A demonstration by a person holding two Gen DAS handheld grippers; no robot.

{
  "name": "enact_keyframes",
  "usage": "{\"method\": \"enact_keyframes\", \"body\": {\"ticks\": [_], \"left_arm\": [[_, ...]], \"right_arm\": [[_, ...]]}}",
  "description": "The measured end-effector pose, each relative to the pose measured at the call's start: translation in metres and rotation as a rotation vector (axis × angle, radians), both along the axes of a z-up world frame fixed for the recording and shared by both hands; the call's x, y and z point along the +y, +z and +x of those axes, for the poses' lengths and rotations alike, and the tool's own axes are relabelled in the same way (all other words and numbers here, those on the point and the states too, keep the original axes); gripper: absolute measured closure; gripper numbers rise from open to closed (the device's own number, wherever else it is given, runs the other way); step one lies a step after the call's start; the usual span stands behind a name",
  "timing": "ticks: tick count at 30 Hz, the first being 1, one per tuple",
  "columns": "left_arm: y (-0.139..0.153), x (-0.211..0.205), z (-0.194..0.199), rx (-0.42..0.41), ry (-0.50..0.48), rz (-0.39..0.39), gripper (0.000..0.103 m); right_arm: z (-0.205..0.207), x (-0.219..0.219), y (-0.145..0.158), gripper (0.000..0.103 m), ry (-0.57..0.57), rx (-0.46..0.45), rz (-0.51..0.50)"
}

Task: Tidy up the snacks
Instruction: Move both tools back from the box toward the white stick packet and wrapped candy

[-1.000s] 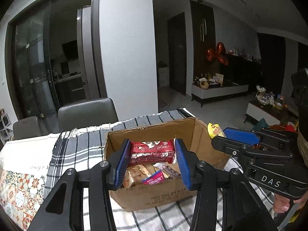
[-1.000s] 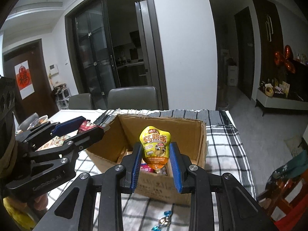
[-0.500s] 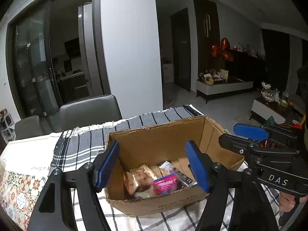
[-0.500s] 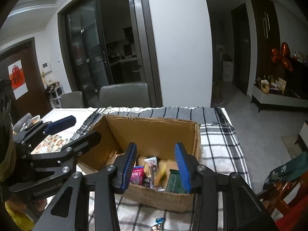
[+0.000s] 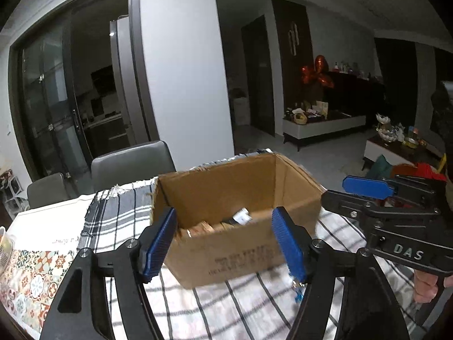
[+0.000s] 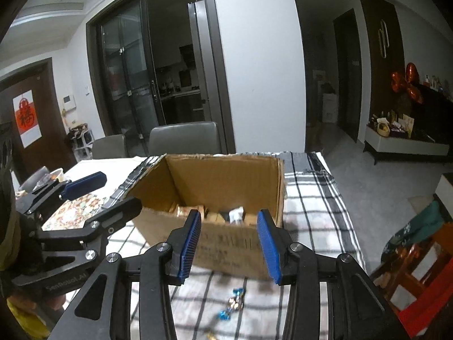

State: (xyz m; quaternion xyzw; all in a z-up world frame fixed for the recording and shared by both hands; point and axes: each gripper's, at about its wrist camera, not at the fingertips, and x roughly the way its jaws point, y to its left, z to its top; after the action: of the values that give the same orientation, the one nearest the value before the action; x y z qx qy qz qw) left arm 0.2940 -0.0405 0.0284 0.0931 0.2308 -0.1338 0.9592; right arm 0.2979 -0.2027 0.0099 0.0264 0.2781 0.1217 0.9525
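On the tabletop [image 6: 311, 198] with its checked cloth, the cardboard box [image 6: 220, 181] already has snacks [image 6: 195, 209] inside, both the left gripper [image 5: 223, 243] and right gripper [image 6: 229, 243] have empty, spread fingers, and small candies [image 6: 233, 306] near the box still wait.

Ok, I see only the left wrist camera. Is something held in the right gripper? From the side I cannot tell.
Observer: No. The right gripper is open, with nothing between its pads.
Operator: And the small blue thing on the cloth, near the box?
Observer: It is one of a few small wrapped sweets. They lie loose on the cloth in front of the box, outside it.
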Motion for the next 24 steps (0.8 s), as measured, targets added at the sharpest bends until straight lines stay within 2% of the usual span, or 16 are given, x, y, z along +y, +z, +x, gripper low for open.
{"method": "enact_keyframes", "body": {"ticks": [6,9,16,24], "left_arm": [[-0.019,-0.008,-0.027,0.023,-0.040,0.026,0.043],[-0.032,-0.011,-0.036,0.053,-0.050,0.019,0.044],[-0.070,-0.023,-0.055,0.128,-0.088,0.031,0.055],[-0.116,-0.042,-0.065,0.264,-0.190,0.045,0.064]], "right_arm": [[-0.018,-0.002,-0.021,0.061,0.006,0.055,0.009],[-0.024,-0.003,-0.034,0.061,-0.001,0.088,0.015],[-0.039,-0.007,-0.071,0.061,-0.017,0.164,-0.011],[-0.046,-0.012,-0.106,0.061,-0.033,0.251,-0.007]]}}
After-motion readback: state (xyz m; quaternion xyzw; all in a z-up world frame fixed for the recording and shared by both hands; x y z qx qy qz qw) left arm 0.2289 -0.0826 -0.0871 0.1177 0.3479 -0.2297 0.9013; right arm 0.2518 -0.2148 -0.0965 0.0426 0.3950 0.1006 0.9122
